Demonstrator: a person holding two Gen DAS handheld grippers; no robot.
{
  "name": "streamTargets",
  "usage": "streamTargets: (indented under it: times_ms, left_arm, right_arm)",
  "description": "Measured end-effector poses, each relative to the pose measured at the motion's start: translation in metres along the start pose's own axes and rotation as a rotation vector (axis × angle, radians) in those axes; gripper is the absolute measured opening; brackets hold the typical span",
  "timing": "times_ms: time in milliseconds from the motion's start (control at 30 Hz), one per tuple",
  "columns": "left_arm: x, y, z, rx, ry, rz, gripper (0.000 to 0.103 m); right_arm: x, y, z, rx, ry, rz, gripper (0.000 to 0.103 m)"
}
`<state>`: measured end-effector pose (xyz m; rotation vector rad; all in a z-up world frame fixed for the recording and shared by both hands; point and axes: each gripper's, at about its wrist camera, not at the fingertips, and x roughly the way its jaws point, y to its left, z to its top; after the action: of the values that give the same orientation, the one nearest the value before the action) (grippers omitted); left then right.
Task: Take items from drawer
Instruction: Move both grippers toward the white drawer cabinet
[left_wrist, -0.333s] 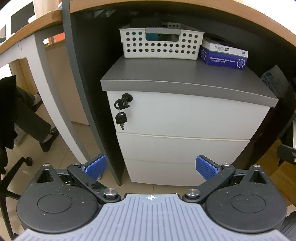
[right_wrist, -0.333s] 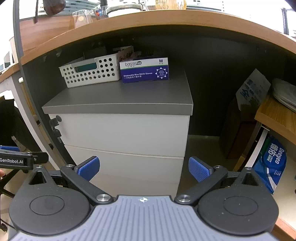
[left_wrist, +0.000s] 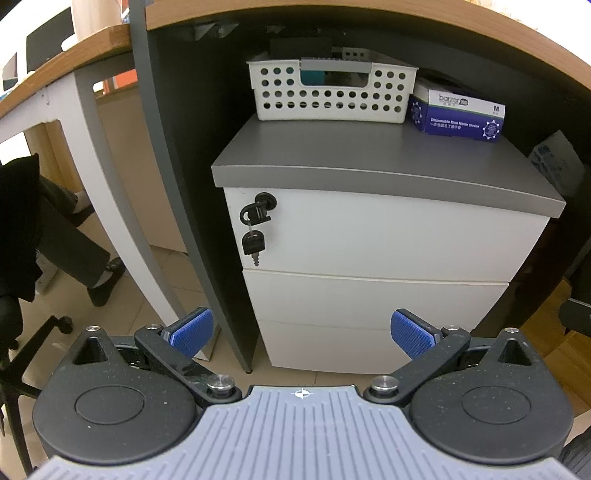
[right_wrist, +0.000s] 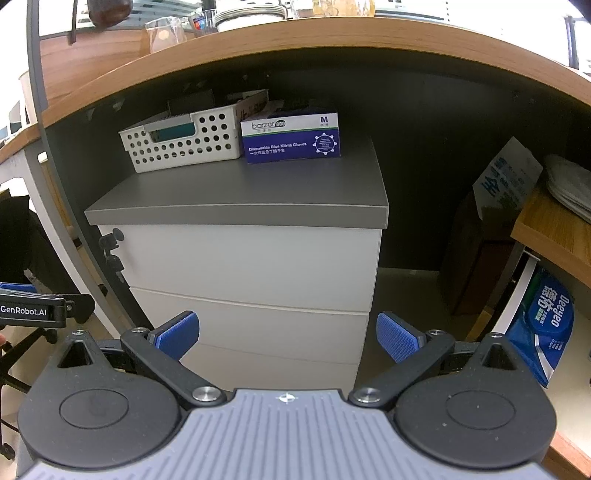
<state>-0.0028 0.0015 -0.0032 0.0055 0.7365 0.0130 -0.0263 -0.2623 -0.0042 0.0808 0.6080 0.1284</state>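
A white three-drawer cabinet (left_wrist: 369, 236) with a grey top stands under a wooden desk; all drawers are shut. It also shows in the right wrist view (right_wrist: 251, 266). A key (left_wrist: 253, 243) hangs from the lock at the top drawer's left corner. My left gripper (left_wrist: 301, 332) is open and empty, a short way in front of the lower drawers. My right gripper (right_wrist: 288, 334) is open and empty, in front of the cabinet's right half. The left gripper's body (right_wrist: 33, 312) shows at the left edge of the right wrist view.
A white perforated basket (left_wrist: 328, 96) and a blue box of nitrile gloves (left_wrist: 458, 114) sit on the cabinet top. A dark desk panel (left_wrist: 177, 206) stands left of the cabinet. An office chair base (left_wrist: 22, 350) is at left. A wooden shelf (right_wrist: 546, 229) and blue pack (right_wrist: 543, 325) are at right.
Both views have shifted only slightly; the cabinet sits a little more to the right in the left wrist view. Both grippers stay open and the drawers stay shut.
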Motion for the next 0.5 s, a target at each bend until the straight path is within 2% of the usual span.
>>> streamTargets:
  times_ms: [500]
  left_arm:
    - [0.0039,-0.0038,0.0082,0.012,0.022,0.019,0.103]
  right_arm:
    - [0.001,0.0027,0.0004,-0.006,0.0,0.006,0.103]
